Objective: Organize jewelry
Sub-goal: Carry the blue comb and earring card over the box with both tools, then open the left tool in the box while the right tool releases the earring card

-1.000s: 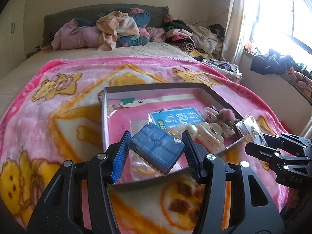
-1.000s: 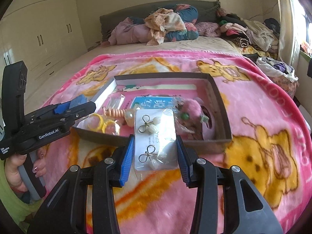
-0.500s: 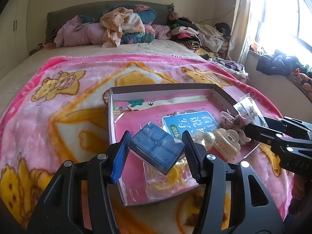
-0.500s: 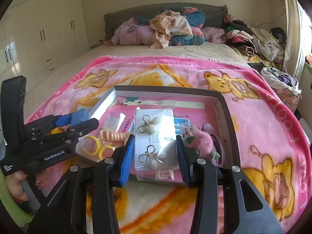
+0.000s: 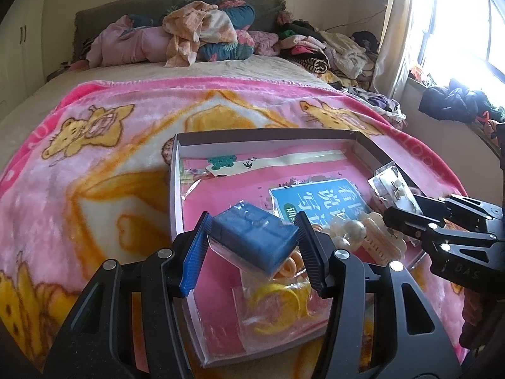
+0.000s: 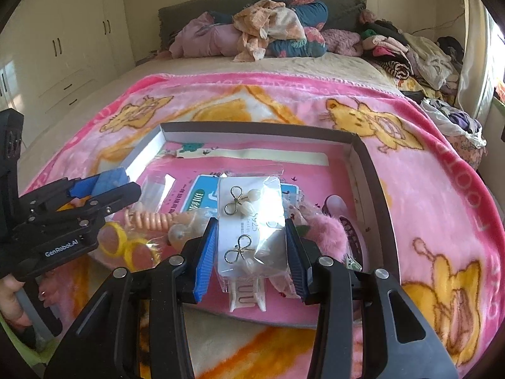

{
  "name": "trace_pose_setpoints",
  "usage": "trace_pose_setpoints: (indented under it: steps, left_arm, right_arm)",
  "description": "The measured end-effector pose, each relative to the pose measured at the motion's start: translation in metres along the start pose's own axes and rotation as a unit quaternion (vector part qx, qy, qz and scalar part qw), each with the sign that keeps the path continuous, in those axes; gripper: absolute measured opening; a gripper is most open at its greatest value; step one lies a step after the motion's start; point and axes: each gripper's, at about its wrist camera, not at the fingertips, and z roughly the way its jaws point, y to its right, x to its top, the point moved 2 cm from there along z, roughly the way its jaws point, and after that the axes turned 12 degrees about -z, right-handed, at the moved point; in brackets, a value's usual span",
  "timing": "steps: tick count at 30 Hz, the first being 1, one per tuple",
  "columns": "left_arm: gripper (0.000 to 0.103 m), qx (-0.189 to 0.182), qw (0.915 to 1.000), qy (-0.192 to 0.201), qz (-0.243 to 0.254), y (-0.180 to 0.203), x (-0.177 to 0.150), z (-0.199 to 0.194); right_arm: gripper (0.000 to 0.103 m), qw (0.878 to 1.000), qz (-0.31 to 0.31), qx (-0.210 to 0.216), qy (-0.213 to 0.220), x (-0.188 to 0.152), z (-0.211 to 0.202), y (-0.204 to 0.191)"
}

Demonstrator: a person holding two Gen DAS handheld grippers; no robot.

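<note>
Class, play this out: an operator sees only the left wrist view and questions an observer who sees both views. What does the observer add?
Operator: I see my blue box gripped. What is on the packet in the right gripper?
Observer: An earring card in a clear bag: two bow-shaped earrings with pale beads.
Operator: What lies along the tray's right side?
Observer: A fluffy pink hair piece beside a pink comb-like item.
Operator: Anything under that card?
Observer: A white claw clip pokes out below it.
Operator: Who holds my left gripper?
Observer: A hand grips its handle, lower left.
</note>
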Motion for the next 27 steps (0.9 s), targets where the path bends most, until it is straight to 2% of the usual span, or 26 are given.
trace_pose_setpoints:
  steps: [17, 23, 27]
  left_arm:
    - [0.045, 0.005, 0.9998, -0.016, -0.009, -0.002, 0.005, 0.022]
    - [0.045, 0.005, 0.9998, -0.016, -0.007, -0.001, 0.005, 0.021]
    - [0.056, 0.004, 0.9999, -0.015, -0.005, 0.000, 0.006, 0.021]
  right_arm:
    - [0.042, 1.000, 0.013, 0.014, -0.014, 0.003, 0.020, 0.007]
    - [0.051, 0.999, 0.027, 0.018, -0.005, 0.001, 0.012, 0.011]
    - [0.056, 0.999, 0.035, 0.019, 0.007, -0.003, 0.000, 0.013]
